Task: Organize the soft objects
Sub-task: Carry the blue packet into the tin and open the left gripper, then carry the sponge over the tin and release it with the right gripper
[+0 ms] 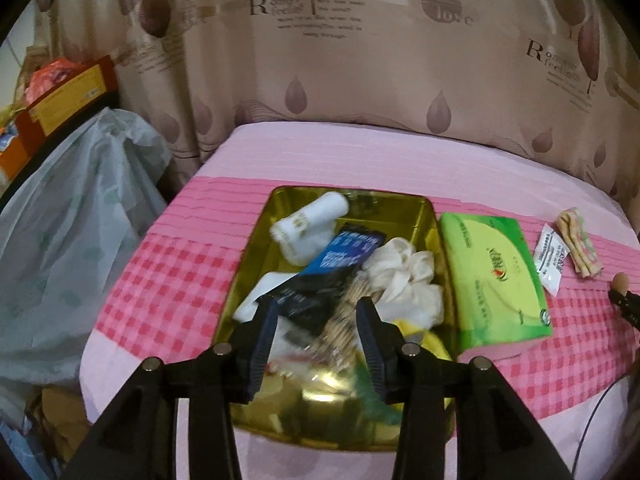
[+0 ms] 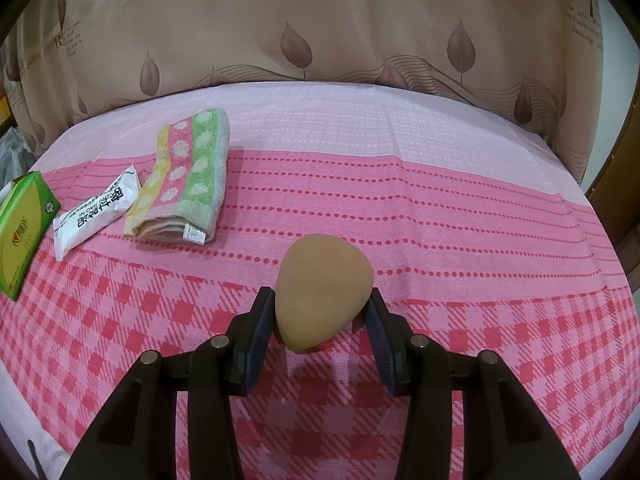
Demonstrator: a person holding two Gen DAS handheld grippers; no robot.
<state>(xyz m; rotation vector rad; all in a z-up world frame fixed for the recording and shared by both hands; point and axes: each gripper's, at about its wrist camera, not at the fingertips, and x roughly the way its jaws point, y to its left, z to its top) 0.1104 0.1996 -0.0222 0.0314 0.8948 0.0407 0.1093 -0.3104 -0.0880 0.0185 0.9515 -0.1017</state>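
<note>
A gold tin (image 1: pixel 434 220) on the pink cloth holds a white sock roll (image 1: pixel 306 220), a blue-black packet (image 1: pixel 340 264), a cream scrunchie (image 1: pixel 404 276) and a biscuit pack (image 1: pixel 344 320). My left gripper (image 1: pixel 318 320) is open above the tin's contents. My right gripper (image 2: pixel 322 312) is shut on a tan egg-shaped sponge (image 2: pixel 322 296), held just above the cloth; it also shows in the left wrist view (image 1: pixel 620 280). A green tissue pack (image 1: pixel 496 276) (image 2: pixel 20 232), a white sachet (image 2: pixel 96 212) and a folded striped towel (image 2: pixel 184 176) lie on the cloth.
The bed or table is covered by a pink checked cloth (image 2: pixel 440 208), with a beige curtain (image 2: pixel 360 32) behind. A grey plastic bag (image 1: pixel 72 232) and boxes (image 1: pixel 68 96) stand off its left edge. A cable (image 1: pixel 596 412) hangs at the right.
</note>
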